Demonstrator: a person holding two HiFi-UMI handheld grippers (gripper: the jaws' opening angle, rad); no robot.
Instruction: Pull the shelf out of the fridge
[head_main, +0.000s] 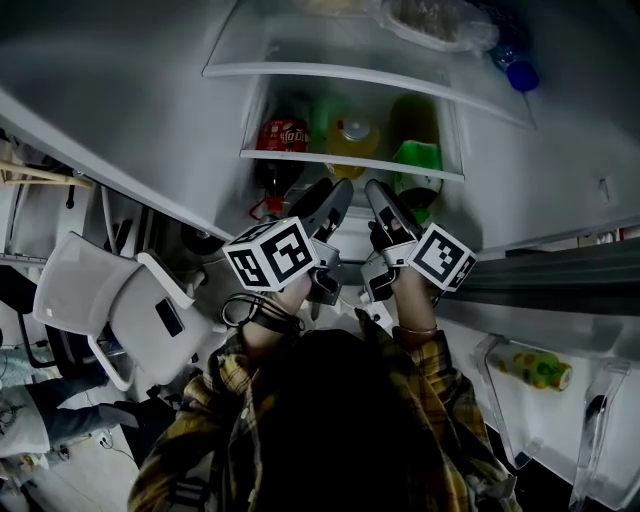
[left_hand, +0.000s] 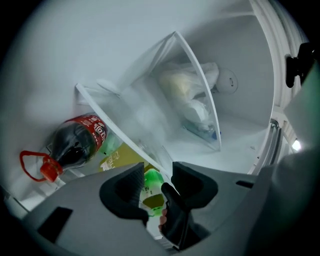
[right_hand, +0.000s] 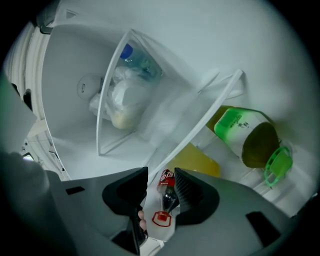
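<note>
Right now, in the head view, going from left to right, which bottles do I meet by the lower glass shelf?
cola bottle → yellow drink bottle → green-labelled bottle

Three bottles (head_main: 355, 135) lie under the lower shelf (head_main: 350, 163) (cola bottle (head_main: 283, 135) leftmost), a bag (head_main: 435, 20) on the upper shelf (head_main: 350, 78).

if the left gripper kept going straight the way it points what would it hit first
Probably the white front rim of the clear glass shelf, which crosses just beyond the open left gripper. Depth is unclear: it might slip past and reach the green-labelled plastic bottle.
</note>
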